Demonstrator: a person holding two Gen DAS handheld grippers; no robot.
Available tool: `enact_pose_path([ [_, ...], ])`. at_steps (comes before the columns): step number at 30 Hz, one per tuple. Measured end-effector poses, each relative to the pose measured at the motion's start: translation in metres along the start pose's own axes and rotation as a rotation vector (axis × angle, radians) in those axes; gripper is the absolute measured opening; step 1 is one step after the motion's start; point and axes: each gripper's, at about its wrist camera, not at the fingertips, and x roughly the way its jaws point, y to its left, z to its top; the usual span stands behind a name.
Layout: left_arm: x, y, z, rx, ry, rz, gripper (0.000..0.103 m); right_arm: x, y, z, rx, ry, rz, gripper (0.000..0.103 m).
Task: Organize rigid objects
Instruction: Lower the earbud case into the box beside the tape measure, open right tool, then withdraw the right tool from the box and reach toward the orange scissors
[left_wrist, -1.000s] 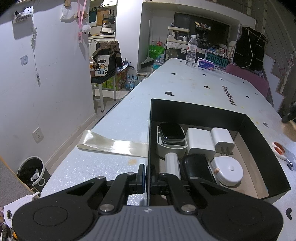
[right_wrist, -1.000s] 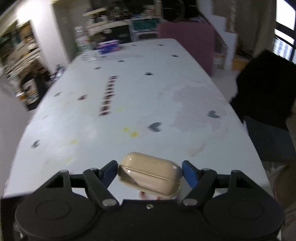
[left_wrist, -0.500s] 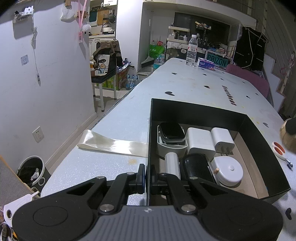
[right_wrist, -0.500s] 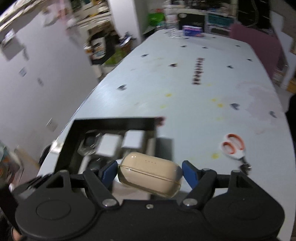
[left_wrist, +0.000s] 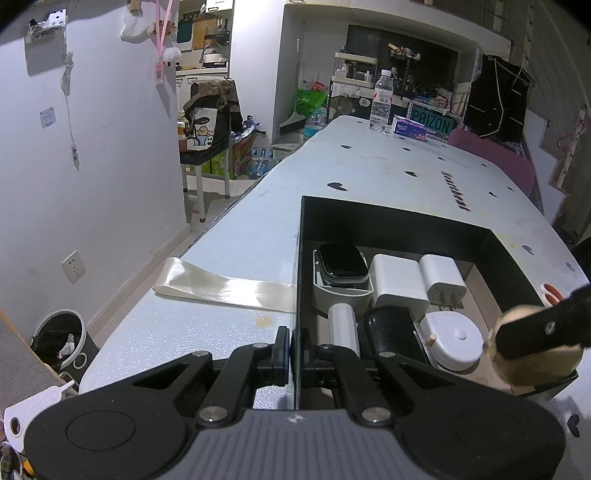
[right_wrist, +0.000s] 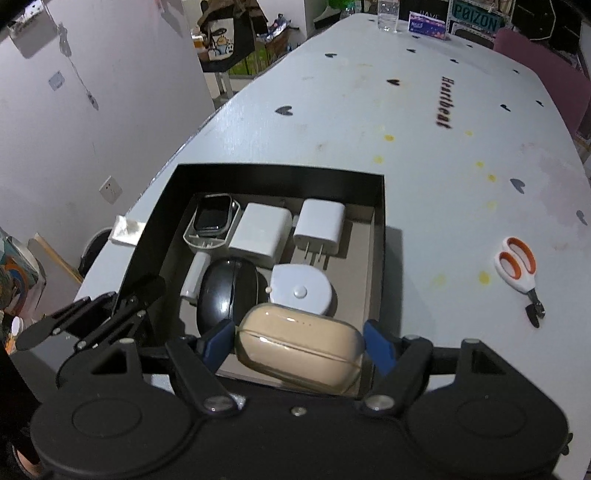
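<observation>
Black left tool: the left gripper (left_wrist: 293, 350) had its jaws pressed together on the left wall of the black open-topped cardboard box (right_wrist: 378, 229), pinching that wall near the box's near corner.
Left of box: a strip of glossy cream ribbon (left_wrist: 221, 288) lay flat on the pale blue heart-printed table (right_wrist: 369, 122), one end at the box wall.
Box, back row: a dark-screened smartwatch in a grey cradle (right_wrist: 212, 221), then a white square charger block (right_wrist: 260, 232), then a white plug adapter (right_wrist: 321, 227) with its prongs toward the camera.
Box, front row: a small white cylinder (right_wrist: 195, 275), a glossy black oval case (right_wrist: 225, 291), a round white tape-measure-like case (right_wrist: 301, 290), all close-packed.
Right tool: the right gripper (right_wrist: 299, 345) was clamped by its blue pads on a beige rounded earbud case (right_wrist: 299, 347), held over the bare brown floor at the box's near right corner.
Right of box: white scissors with orange-lined handles (right_wrist: 517, 267) lay on the table, well apart from the box.
</observation>
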Motion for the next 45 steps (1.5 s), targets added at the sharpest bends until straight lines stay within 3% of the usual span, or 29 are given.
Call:
enact_pose_path([
  [19, 0.000, 0.000, 0.000, 0.002, 0.000, -0.001, 0.005, -0.001, 0.004, -0.002, 0.007, 0.032, -0.007, 0.080],
  [34, 0.000, 0.000, 0.000, 0.002, 0.000, -0.001, 0.004, -0.015, 0.000, -0.003, 0.008, -0.005, -0.003, 0.080],
  [45, 0.000, 0.001, 0.000, 0.001, 0.001, -0.002, 0.004, -0.059, -0.015, -0.020, 0.039, -0.082, 0.005, 0.083],
])
